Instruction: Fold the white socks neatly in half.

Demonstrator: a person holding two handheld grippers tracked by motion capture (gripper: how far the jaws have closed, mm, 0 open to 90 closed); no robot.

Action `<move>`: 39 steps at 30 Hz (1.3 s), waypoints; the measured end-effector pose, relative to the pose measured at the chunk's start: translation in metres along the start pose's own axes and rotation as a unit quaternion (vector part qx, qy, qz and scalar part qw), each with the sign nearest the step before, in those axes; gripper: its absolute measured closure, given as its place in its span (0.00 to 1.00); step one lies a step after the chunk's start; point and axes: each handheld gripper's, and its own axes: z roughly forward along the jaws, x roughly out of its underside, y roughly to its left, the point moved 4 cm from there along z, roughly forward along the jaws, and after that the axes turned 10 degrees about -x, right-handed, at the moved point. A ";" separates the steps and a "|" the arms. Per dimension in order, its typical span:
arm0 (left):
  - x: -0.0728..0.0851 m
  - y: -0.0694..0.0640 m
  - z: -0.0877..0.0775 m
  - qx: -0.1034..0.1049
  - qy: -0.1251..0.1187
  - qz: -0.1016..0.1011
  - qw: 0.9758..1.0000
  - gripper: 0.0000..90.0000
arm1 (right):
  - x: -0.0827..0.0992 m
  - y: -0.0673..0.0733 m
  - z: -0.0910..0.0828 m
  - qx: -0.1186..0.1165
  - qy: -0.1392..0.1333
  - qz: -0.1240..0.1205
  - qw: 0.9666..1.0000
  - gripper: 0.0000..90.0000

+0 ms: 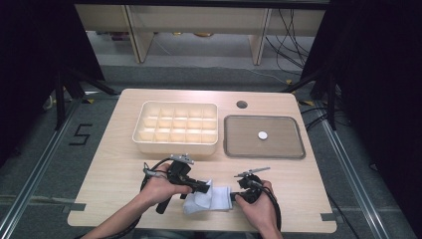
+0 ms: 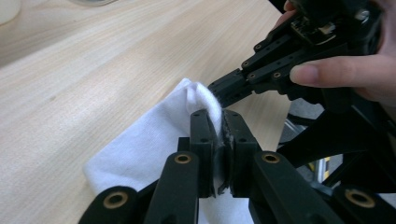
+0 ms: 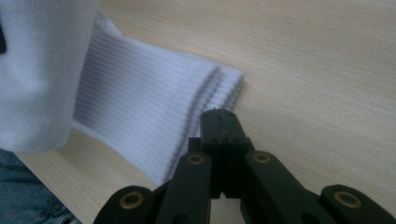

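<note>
A white sock (image 1: 211,200) lies bunched on the wooden table near its front edge, between my two grippers. My left gripper (image 1: 204,188) comes at it from the left, and in the left gripper view its jaws (image 2: 218,122) are shut on a raised fold of the sock (image 2: 154,135). My right gripper (image 1: 235,195) sits at the sock's right end. Its jaws (image 3: 219,113) are pressed together with their tips against the ribbed cuff (image 3: 140,107), and I see no fabric between them. The left gripper view also shows the right gripper (image 2: 222,89) touching the fold.
A cream box (image 1: 177,145) with several compartments stands behind the grippers at the middle left. To its right is a flat grey tray (image 1: 278,147) holding a small white disc (image 1: 262,135). A round hole (image 1: 242,104) sits in the tabletop farther back.
</note>
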 end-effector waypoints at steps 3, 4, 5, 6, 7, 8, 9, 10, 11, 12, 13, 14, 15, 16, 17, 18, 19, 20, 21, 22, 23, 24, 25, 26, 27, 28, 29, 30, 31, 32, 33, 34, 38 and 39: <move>0.000 -0.001 0.000 -0.001 0.012 0.008 1.000 0.93 | 0.000 -0.001 0.001 0.005 0.000 -0.010 1.000 1.00; -0.001 -0.001 0.000 -0.011 0.015 0.011 1.000 0.93 | 0.000 0.002 0.001 0.000 0.000 0.000 1.000 1.00; -0.001 -0.001 0.000 -0.007 0.012 0.010 1.000 0.93 | 0.000 0.002 0.001 0.001 0.000 -0.003 1.000 1.00; -0.001 -0.001 0.002 -0.009 0.004 0.008 1.000 0.93 | 0.000 0.002 0.001 0.000 0.000 -0.003 1.000 1.00; -0.001 -0.001 0.001 -0.009 0.012 0.012 1.000 0.93 | 0.000 0.002 0.001 -0.001 -0.002 -0.007 1.000 1.00; -0.001 -0.001 0.001 -0.009 0.013 0.013 1.000 0.93 | 0.000 0.002 0.002 0.003 0.000 -0.009 1.000 1.00; -0.001 -0.002 0.002 -0.015 0.006 0.013 1.000 0.93 | 0.000 0.003 0.001 0.001 -0.001 -0.010 1.000 1.00; -0.001 -0.002 0.002 -0.015 0.010 0.016 1.000 0.93 | 0.000 0.003 0.001 0.002 -0.001 -0.012 1.000 1.00; -0.001 -0.002 0.002 -0.014 0.012 0.018 1.000 0.93 | 0.000 0.004 0.001 0.000 -0.001 -0.010 1.000 1.00; -0.002 -0.002 0.002 -0.015 0.013 0.020 1.000 0.93 | -0.001 0.004 0.002 0.000 -0.002 -0.010 1.000 1.00; -0.002 -0.003 0.003 -0.020 0.005 0.018 1.000 0.93 | -0.001 0.005 0.002 0.001 -0.001 -0.005 1.000 1.00; -0.002 -0.003 0.004 -0.018 0.006 0.019 1.000 0.93 | -0.001 0.005 0.002 0.001 0.001 -0.005 1.000 1.00; -0.002 -0.003 0.003 -0.017 0.015 0.021 1.000 0.93 | -0.001 0.004 0.002 0.002 -0.001 -0.012 1.000 1.00; -0.002 -0.003 0.003 -0.018 0.015 0.023 0.999 0.93 | -0.001 0.004 0.003 0.001 -0.001 -0.014 1.000 1.00; -0.002 -0.002 0.004 -0.019 0.015 0.024 0.999 0.93 | -0.001 0.005 0.003 0.000 -0.001 -0.010 1.000 1.00; -0.002 -0.002 0.005 -0.024 0.013 0.029 0.999 0.93 | -0.001 0.005 0.003 0.000 -0.001 -0.009 1.000 1.00; -0.001 -0.003 0.007 -0.024 0.002 0.026 0.999 0.93 | -0.001 0.004 0.004 0.003 -0.001 -0.007 1.000 1.00; -0.001 -0.002 0.006 -0.025 0.013 0.032 0.999 0.93 | 0.000 0.004 0.004 0.000 -0.001 -0.008 1.000 1.00; -0.001 -0.002 0.006 -0.026 0.013 0.031 0.999 0.93 | 0.000 0.005 0.004 0.003 -0.002 -0.008 1.000 1.00; -0.001 -0.003 0.007 -0.026 0.012 0.030 0.999 0.92 | -0.001 0.004 0.004 -0.003 -0.003 -0.013 1.000 1.00; -0.002 -0.003 0.008 -0.026 0.008 0.028 0.999 0.93 | -0.001 0.004 0.004 -0.006 -0.002 -0.013 1.000 1.00; -0.002 -0.003 0.007 -0.028 0.014 0.034 0.999 0.93 | -0.001 0.004 0.005 -0.007 -0.003 -0.011 1.000 1.00; -0.002 -0.003 0.008 -0.028 0.014 0.036 0.999 0.93 | -0.001 0.005 0.004 -0.001 -0.005 -0.009 1.000 1.00; -0.002 -0.003 0.008 -0.033 0.013 0.037 0.999 0.92 | -0.001 0.006 0.004 -0.002 -0.004 -0.008 1.000 1.00; -0.002 -0.004 0.009 -0.030 0.013 0.037 0.999 0.92 | -0.001 0.005 0.004 -0.003 -0.007 -0.015 1.000 1.00; -0.002 -0.004 0.009 -0.029 0.014 0.036 0.999 0.92 | -0.001 0.005 0.004 -0.003 -0.006 -0.015 1.000 1.00; -0.002 -0.004 0.010 -0.030 0.014 0.036 0.999 0.92 | -0.001 0.005 0.004 -0.003 -0.007 -0.015 1.000 1.00; -0.002 -0.004 0.010 -0.030 0.014 0.036 0.999 0.92 | -0.001 0.005 0.004 -0.002 -0.007 -0.016 1.000 1.00; -0.002 -0.004 0.011 -0.036 0.017 0.041 0.998 0.92 | -0.001 0.004 0.004 -0.001 -0.007 -0.020 1.000 1.00; -0.002 -0.004 0.012 -0.034 0.016 0.041 0.998 0.92 | -0.001 0.005 0.004 0.002 -0.005 -0.018 1.000 1.00; -0.002 -0.004 0.012 -0.035 0.017 0.040 0.998 0.92 | -0.001 0.004 0.004 0.004 -0.004 -0.021 1.000 1.00; -0.002 -0.005 0.013 -0.035 0.018 0.040 0.998 0.92 | -0.001 0.004 0.005 0.005 -0.005 -0.022 1.000 1.00; -0.002 -0.004 0.014 -0.037 0.019 0.042 0.998 0.92 | -0.001 0.005 0.005 0.006 -0.007 -0.026 1.000 1.00; -0.002 -0.004 0.014 -0.036 0.019 0.042 0.998 0.92 | -0.001 0.005 0.005 0.005 -0.008 -0.028 1.000 1.00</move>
